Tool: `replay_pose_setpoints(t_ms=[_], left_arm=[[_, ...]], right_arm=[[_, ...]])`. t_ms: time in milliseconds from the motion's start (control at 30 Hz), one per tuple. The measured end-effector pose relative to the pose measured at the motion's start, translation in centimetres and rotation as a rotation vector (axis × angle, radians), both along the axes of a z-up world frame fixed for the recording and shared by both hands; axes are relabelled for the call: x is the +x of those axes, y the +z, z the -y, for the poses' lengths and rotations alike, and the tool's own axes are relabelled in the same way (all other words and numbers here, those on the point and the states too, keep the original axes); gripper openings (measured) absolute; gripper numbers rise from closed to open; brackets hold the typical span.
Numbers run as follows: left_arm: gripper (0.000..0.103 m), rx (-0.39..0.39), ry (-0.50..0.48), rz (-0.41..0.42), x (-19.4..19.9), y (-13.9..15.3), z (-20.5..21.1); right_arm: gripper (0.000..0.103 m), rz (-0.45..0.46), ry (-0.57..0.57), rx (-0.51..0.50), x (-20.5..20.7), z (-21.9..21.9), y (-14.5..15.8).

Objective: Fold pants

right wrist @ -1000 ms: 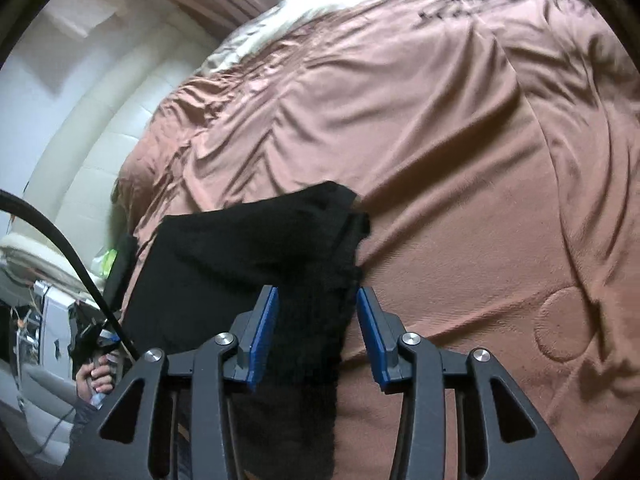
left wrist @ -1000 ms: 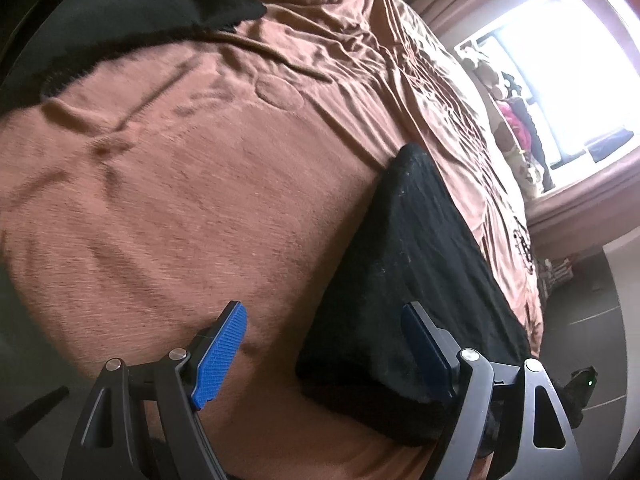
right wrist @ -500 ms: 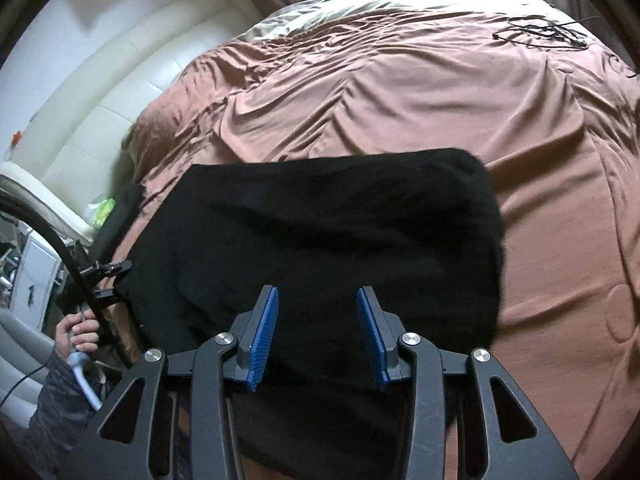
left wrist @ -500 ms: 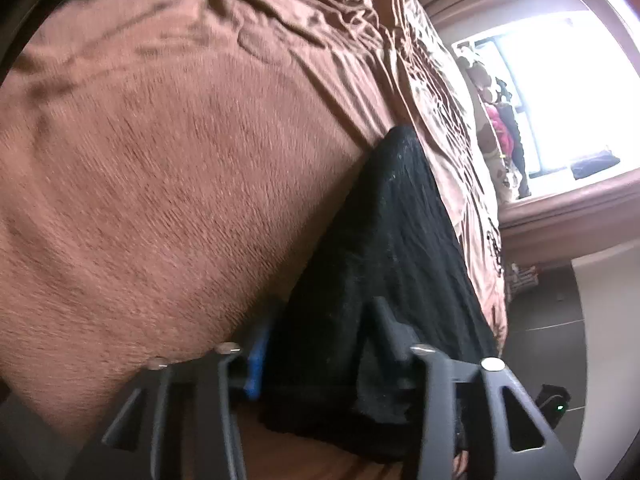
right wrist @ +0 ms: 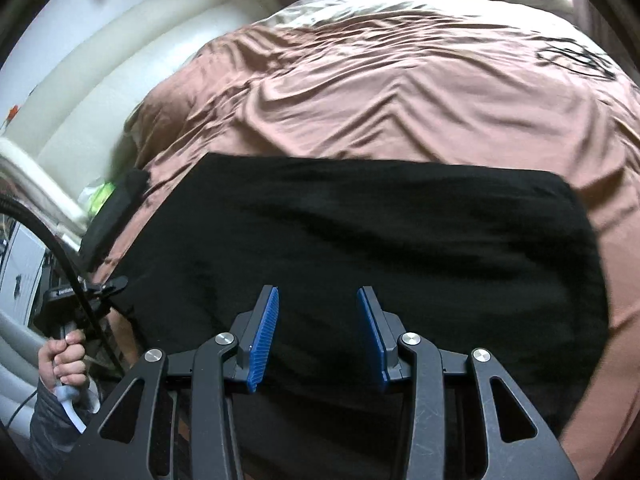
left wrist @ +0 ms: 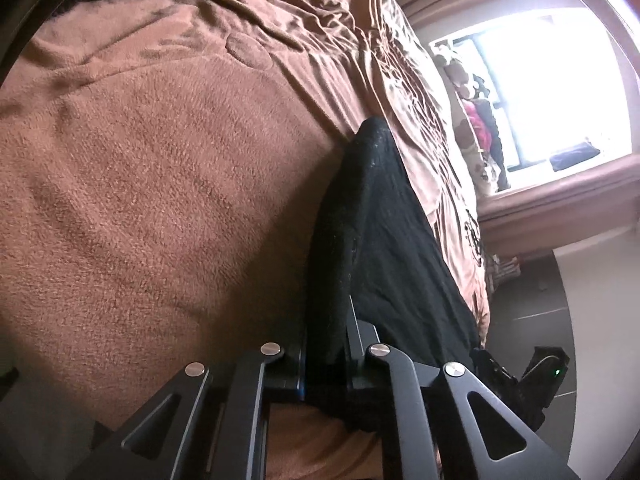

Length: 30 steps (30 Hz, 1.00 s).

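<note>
The black pants [right wrist: 380, 248] lie folded as a broad rectangle on the brown bed cover [right wrist: 400, 92]. My right gripper [right wrist: 318, 332] is open and empty, its blue pads hovering just over the near part of the pants. In the left wrist view the pants [left wrist: 384, 232] run away from me as a narrow raised fold. My left gripper [left wrist: 326, 344] is shut on the near edge of that fold, with black cloth pinched between the pads.
A white padded headboard [right wrist: 100, 92] stands at the left. A window with stuffed toys [left wrist: 480, 120] is beyond the far bed edge. The other gripper's handle, a hand and a cable [right wrist: 64, 332] show at the lower left. Dark floor [left wrist: 540, 304] lies past the bed.
My left gripper has closed on the pants edge; it was open a second ago. My right gripper let go of a pinched fold, opened and pulled back, and the pants now lie spread flat.
</note>
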<state>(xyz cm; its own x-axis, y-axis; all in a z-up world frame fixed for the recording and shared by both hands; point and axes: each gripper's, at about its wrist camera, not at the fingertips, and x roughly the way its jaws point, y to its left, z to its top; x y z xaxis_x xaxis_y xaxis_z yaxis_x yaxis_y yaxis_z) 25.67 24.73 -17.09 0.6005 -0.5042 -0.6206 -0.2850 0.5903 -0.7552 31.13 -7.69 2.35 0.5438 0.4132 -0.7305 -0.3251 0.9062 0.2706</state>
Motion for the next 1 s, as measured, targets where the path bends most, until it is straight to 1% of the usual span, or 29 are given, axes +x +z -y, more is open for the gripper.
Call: replay_pose_setpoints(t_ms=[67,100,133,167,200,233,267,300,333,467,567,700,767,800,833,933,1000], left_arm=[[0.016,0.004,0.005,-0.008,0.1,-0.1,0.0],[0.018,0.009,0.006,-0.01,0.3,-0.1,0.0],[0.023,0.016,0.007,-0.01,0.3,-0.1,0.1],[0.03,0.02,0.008,-0.012,0.4,-0.1,0.1],[0.034,0.014,0.009,-0.012,0.4,-0.2,0.1],[0.044,-0.002,0.013,-0.008,0.3,-0.3,0.0],[0.049,-0.012,0.019,-0.004,0.3,-0.4,-0.1],[0.051,-0.015,0.021,-0.004,0.4,-0.5,-0.1],[0.052,-0.016,0.023,-0.004,0.4,-0.6,-0.1],[0.054,-0.018,0.022,-0.004,0.3,-1.0,0.4],[0.054,-0.028,0.028,-0.002,0.4,-1.1,0.4],[0.055,-0.036,0.03,0.007,0.6,-1.3,0.6],[0.055,-0.041,0.037,0.015,0.8,-1.4,0.8],[0.055,-0.043,0.042,0.018,0.8,-1.4,0.8],[0.055,-0.042,0.047,0.021,0.8,-1.4,0.8],[0.055,-0.034,0.061,0.034,0.6,-1.3,1.0],[0.055,-0.032,0.07,0.041,0.4,-1.3,1.0]], right_arm=[[0.033,-0.002,0.036,-0.011,0.2,-2.0,-0.6],[0.03,-0.004,0.051,-0.018,0.2,-2.9,-1.0],[0.026,-0.011,0.063,-0.021,0.4,-3.6,-1.4],[0.026,-0.024,0.072,-0.017,0.7,-4.1,-1.9],[0.025,-0.038,0.08,-0.014,1.0,-4.6,-2.4],[0.025,-0.048,0.084,-0.021,1.1,-5.1,-2.9],[0.023,-0.056,0.086,-0.028,1.3,-5.4,-3.2],[0.02,-0.067,0.097,-0.035,1.3,-5.8,-3.8],[0.02,-0.074,0.112,-0.039,1.1,-6.3,-4.1],[0.02,-0.103,0.162,-0.061,0.7,-7.9,-5.2],[0.02,-0.14,0.171,-0.038,0.2,-8.1,-6.0],[0.02,-0.159,0.194,-0.037,-0.7,-8.5,-6.7],[0.02,-0.197,0.219,0.003,-0.7,-8.3,-6.6],[0.015,-0.206,0.224,0.012,-0.7,-8.2,-6.4],[0.012,-0.194,0.217,0.005,-0.5,-8.0,-5.9],[0.012,-0.155,0.17,0.007,0.6,-6.8,-4.3],[0.012,-0.144,0.137,-0.021,1.8,-6.4,-3.8]])
